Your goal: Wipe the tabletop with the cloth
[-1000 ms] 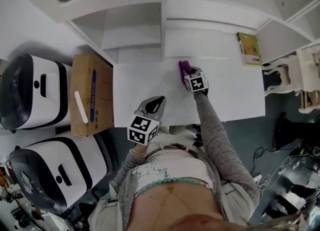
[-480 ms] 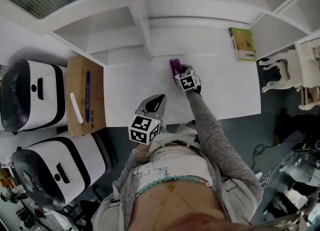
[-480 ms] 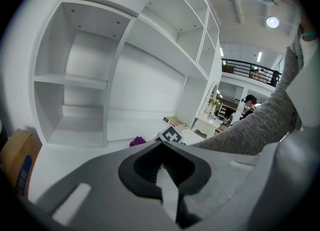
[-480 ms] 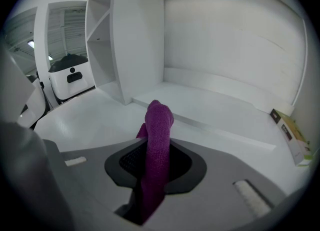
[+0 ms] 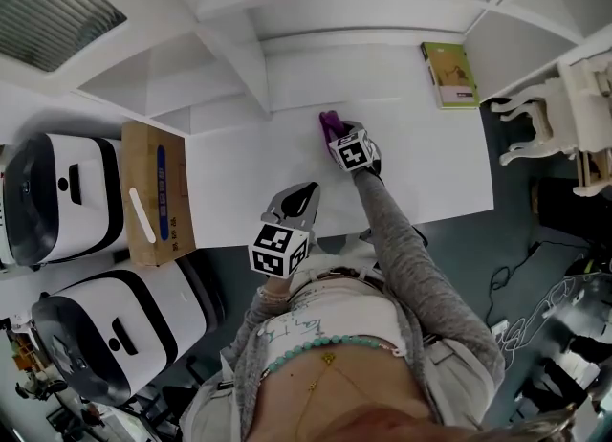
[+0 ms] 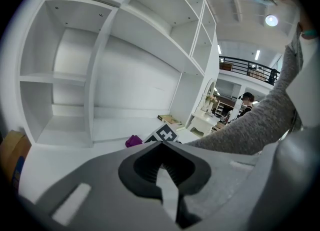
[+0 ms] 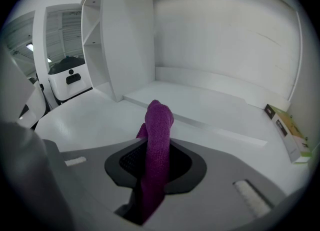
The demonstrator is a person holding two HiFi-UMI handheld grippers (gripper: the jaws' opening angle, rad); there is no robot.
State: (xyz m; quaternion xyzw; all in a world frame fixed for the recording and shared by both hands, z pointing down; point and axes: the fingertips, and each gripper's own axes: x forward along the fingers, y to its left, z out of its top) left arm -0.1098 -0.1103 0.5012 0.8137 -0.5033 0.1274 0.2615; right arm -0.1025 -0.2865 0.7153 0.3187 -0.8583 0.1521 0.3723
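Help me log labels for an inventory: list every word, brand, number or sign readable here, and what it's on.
No text can be read in any view.
Cardboard box: print on its blue stripe, too small to read.
Green booklet: cover print too blurred to read.
Marker cubes: black-and-white patterns, no letters.

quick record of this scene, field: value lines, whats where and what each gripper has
surface: white tabletop
cloth: purple cloth, toward the back of the tabletop
right gripper: right gripper shut on the purple cloth, arm stretched forward
left gripper: left gripper shut, nothing between its jaws, at the near table edge
back right: green book lying flat
left of table: cardboard box
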